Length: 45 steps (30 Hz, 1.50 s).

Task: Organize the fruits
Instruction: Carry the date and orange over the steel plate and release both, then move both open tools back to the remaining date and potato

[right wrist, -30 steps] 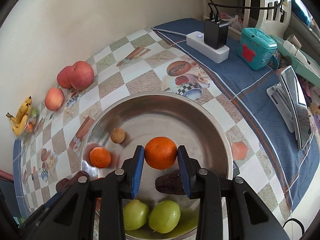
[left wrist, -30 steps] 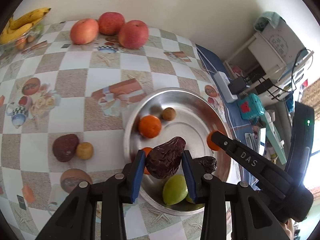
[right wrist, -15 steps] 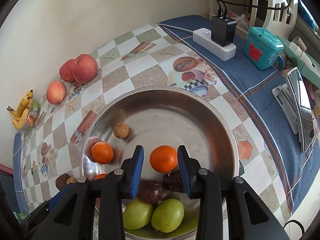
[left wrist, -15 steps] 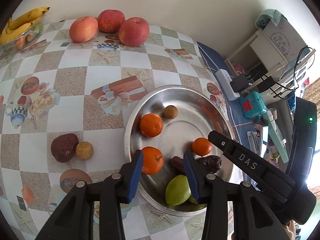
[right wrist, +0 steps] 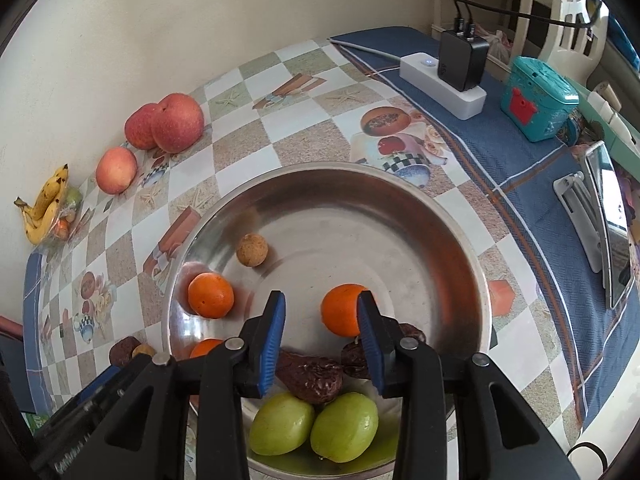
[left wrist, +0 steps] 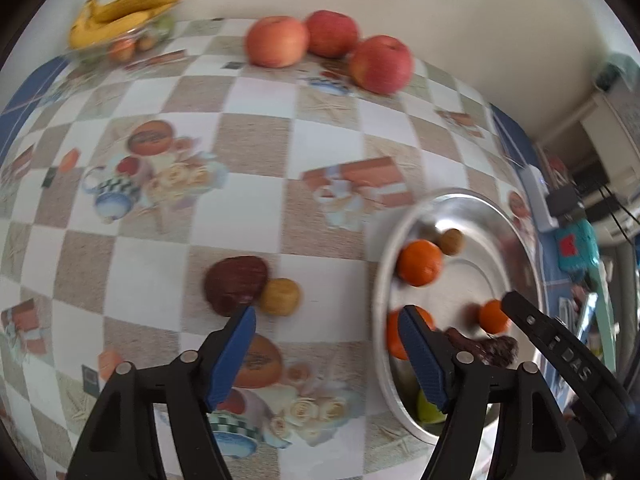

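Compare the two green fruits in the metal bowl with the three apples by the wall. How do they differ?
The green fruits are green, smooth and egg-shaped; the apples are red to pink and rounder. The green fruits look smaller. They lie in the metal bowl; the apples sit on the tablecloth. Both are grouped close together.

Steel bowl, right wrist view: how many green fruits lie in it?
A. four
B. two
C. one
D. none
B. Two green fruits lie side by side at the near edge of the steel bowl, just below the wrinkled dark dates.
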Motion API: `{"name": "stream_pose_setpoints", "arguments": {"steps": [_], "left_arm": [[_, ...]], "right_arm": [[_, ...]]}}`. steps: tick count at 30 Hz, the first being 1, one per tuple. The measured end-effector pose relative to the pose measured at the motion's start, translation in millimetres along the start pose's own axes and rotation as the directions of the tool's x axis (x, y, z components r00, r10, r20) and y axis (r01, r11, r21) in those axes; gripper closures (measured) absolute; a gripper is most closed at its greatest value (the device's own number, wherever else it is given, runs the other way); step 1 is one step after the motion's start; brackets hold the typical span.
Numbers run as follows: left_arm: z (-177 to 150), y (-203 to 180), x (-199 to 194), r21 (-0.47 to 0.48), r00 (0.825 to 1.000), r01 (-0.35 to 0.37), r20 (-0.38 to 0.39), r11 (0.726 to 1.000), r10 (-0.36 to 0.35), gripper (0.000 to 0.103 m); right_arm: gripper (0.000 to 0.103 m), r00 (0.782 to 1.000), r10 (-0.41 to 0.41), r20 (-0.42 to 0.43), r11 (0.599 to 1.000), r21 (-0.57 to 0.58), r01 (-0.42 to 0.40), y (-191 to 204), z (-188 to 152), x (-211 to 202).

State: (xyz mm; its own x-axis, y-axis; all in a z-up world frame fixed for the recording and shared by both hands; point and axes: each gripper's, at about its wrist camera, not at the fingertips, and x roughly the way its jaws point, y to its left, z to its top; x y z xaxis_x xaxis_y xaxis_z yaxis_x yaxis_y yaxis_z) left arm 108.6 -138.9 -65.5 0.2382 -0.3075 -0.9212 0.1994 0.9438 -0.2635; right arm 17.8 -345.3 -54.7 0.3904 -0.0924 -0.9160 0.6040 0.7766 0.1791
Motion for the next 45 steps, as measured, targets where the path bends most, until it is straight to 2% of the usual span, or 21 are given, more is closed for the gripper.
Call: {"name": "stream_pose_setpoints", "arguments": {"steps": [2, 5, 8, 10, 14, 22, 24, 25, 35, 42, 45], "left_arm": [[2.0, 9.6, 0.1, -0.027, 0.999, -0.036, 0.004, 0.999, 0.036, 0.023], [5.1, 20.0, -1.9, -0.062, 0.997, -0.073, 0.016, 0.995, 0.074, 0.014], [8.0, 29.1, -5.9, -0.087, 0.993, -0.109, 0.034, 0.99, 0.112, 0.005], [9.6, 32.8, -9.3, -0.088, 0.984, -0.166, 0.055, 0.982, 0.171, 0.0], [13.0, 37.7, -12.6, -0.064, 0.964, -0.248, 0.083, 0.967, 0.253, 0.0], [19.2, 53.0, -20.4, -0.088, 0.952, -0.28, 0.106, 0.956, 0.288, 0.0], [19.7, 58.5, -23.5, -0.1, 0.948, -0.289, 0.111, 0.952, 0.3, 0.0], [20.2, 62.3, -25.0, -0.108, 0.946, -0.293, 0.112, 0.95, 0.304, 0.0], [20.8, 90.3, -33.8, -0.161, 0.941, -0.304, 0.102, 0.939, 0.322, 0.0], [22.1, 104.4, -48.0, -0.167, 0.934, -0.313, 0.126, 0.935, 0.335, 0.0], [22.9, 112.1, -58.0, -0.174, 0.928, -0.314, 0.152, 0.933, 0.34, 0.0]], "right_arm": [[0.053, 1.0, 0.0, 0.001, 1.0, -0.013, 0.0, 3.6, -0.4, 0.2], [0.052, 1.0, -0.004, 0.005, 0.999, -0.038, 0.004, 9.8, -1.1, -0.7], [0.045, 1.0, 0.0, 0.002, 0.998, -0.067, 0.0, 16.3, -2.4, -0.4], [0.043, 1.0, 0.004, -0.003, 0.997, -0.079, -0.004, 19.4, -2.9, 0.5], [0.035, 1.0, -0.012, -0.004, 0.994, -0.112, 0.011, 25.5, -4.9, 2.3], [0.032, 0.999, -0.029, -0.015, 0.987, -0.16, 0.026, 33.2, -8.8, 6.8], [0.015, 0.999, -0.035, -0.016, 0.985, -0.171, 0.032, 34.9, -9.7, 8.2], [0.014, 0.999, -0.039, -0.013, 0.983, -0.178, 0.036, 36.3, -10.1, 8.4], [0.012, 0.999, -0.042, -0.011, 0.97, -0.242, 0.039, 51.1, -16.3, 11.4], [0.012, 1.0, 0.005, -0.019, 0.96, -0.281, -0.01, 72.6, -21.5, 8.6], [0.012, 0.998, 0.049, -0.042, 0.95, -0.306, -0.06, 88.6, -26.2, 7.9]]}}
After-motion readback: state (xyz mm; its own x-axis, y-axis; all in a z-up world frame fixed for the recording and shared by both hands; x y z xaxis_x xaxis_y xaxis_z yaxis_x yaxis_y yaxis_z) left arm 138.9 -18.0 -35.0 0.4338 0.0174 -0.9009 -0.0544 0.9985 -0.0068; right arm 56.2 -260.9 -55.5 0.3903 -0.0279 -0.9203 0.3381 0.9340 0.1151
